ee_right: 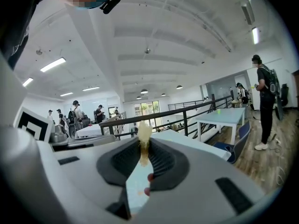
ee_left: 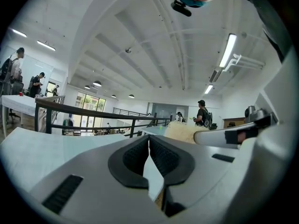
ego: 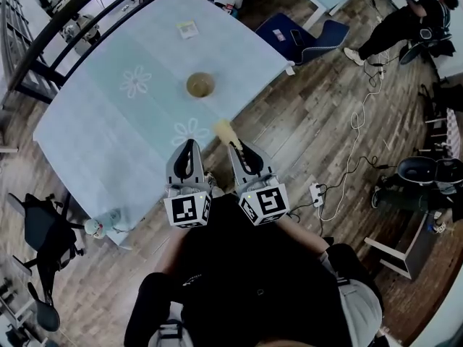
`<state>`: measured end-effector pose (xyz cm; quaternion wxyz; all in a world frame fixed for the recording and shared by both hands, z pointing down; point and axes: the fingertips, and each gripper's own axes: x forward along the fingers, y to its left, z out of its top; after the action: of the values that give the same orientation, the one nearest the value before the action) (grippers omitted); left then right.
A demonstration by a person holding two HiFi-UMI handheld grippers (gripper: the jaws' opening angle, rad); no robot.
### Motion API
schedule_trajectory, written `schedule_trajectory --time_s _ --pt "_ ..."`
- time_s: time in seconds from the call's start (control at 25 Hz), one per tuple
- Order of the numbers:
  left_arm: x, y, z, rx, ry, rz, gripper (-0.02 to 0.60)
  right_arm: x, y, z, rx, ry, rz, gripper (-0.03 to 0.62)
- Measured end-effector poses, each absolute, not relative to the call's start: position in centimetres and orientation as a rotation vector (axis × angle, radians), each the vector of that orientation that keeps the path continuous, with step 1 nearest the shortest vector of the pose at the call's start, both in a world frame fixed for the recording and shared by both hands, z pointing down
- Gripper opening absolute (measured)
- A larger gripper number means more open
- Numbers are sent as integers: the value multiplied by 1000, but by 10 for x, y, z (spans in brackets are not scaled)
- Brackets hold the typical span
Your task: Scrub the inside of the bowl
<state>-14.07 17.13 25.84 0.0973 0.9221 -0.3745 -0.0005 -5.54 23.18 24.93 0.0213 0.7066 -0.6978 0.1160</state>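
In the head view a brown bowl [ego: 200, 85] stands on the light blue tablecloth [ego: 108, 129], well ahead of both grippers. Both grippers are held close to my body over the table's near edge. My left gripper [ego: 189, 145] is shut with nothing between its jaws, which meet in the left gripper view [ee_left: 149, 143]. My right gripper [ego: 234, 149] is shut on a pale yellow scrubber [ego: 225, 131] that sticks out past its tips. The right gripper view shows the scrubber [ee_right: 144, 136] pinched upright between the pads [ee_right: 156, 160]. The scrubber [ee_left: 180, 130] also shows beside the left gripper.
A small card [ego: 187, 29] lies at the table's far side. Blue chairs [ego: 304, 38] stand beyond the table's right corner. Cables [ego: 354, 143] and a power strip [ego: 316, 193] lie on the wood floor at right. A person [ego: 409, 20] sits far right. A black office chair [ego: 43, 237] stands at left.
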Motion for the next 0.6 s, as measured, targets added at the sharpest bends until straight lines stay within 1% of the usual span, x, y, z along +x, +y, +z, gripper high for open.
schedule_trajectory --time_s 0.36,0.6 --pt "-154 141 263 2671 -1235 3 18 -60 188 254 2067 -2254 371 55" --pt "-139 104 272 2584 -1381 41 18 -33 132 256 1938 -2349 391 55"
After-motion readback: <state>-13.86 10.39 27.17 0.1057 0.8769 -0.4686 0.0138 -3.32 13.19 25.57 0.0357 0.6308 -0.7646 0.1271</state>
